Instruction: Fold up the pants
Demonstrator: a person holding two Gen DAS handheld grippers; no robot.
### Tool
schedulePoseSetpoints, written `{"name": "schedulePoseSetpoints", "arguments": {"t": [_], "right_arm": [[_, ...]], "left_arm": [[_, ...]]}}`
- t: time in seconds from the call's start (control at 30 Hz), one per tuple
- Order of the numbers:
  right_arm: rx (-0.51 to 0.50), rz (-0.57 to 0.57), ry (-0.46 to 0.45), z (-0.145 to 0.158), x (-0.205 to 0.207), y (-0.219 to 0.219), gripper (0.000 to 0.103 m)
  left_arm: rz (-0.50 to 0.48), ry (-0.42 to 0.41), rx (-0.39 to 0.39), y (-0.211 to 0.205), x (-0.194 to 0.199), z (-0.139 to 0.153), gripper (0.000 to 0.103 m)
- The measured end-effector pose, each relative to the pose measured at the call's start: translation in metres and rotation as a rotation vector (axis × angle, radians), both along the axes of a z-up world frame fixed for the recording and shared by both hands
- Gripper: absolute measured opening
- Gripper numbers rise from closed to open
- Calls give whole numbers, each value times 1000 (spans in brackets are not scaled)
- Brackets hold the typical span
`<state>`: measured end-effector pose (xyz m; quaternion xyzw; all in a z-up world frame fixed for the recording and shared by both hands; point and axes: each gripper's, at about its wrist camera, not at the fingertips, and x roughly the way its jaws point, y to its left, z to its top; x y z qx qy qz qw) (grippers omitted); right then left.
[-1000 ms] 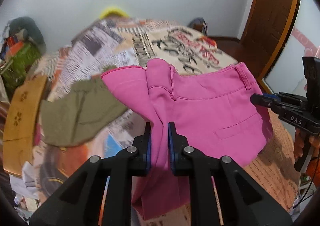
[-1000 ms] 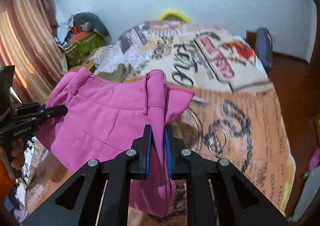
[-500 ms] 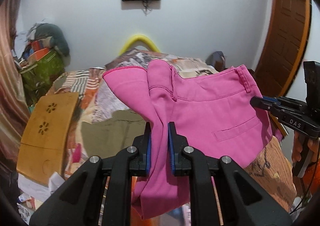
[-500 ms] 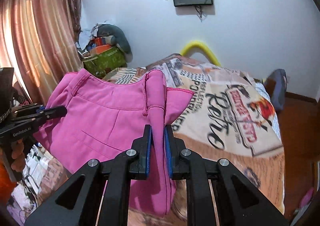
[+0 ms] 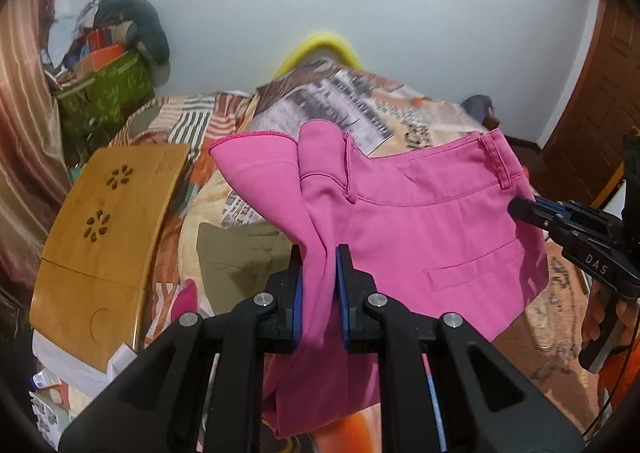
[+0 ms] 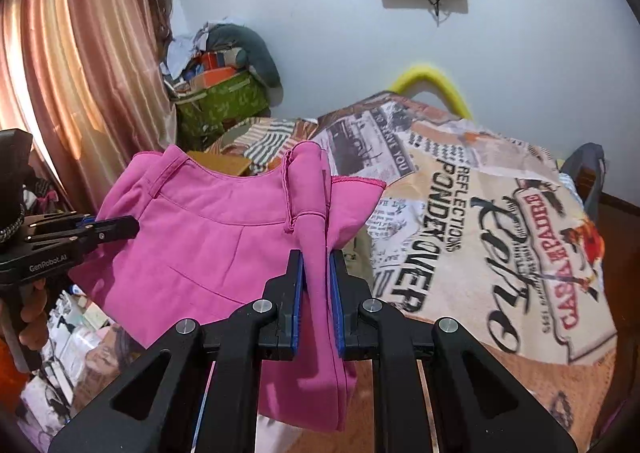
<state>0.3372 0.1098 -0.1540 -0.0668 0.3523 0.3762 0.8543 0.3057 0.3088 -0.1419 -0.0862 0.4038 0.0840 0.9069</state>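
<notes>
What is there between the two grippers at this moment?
The pink pants span between them: the left gripper pinches one end, the right gripper the other. Both wrist views show it.

Pink pants (image 5: pixel 420 221) aloft, stretched between tongs.

We see a softly lit room, with warm daylight glowing through the curtain (image 6: pixel 80 65) at the left. The white wall (image 5: pixel 460 33) looks evenly bright, without glare. Both fisheye views bend strongly and darken at the corners. The yellow hoop (image 5: pixel 320 47) and bedspread (image 6: pixel 500 221) print look slightly smeared.
</notes>
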Motion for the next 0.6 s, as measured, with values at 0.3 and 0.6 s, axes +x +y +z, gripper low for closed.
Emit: {"name": "schedulePoseSetpoints", "arguments": {"t": [0.3, 0.6], "right_arm": [[-151, 12, 56, -73, 42, 51, 11], [-294, 57, 76, -112, 60, 75, 12]], "left_arm": [[-2, 118, 28, 27, 57, -77, 14], [25, 211, -9, 56, 82, -153, 16]]}}
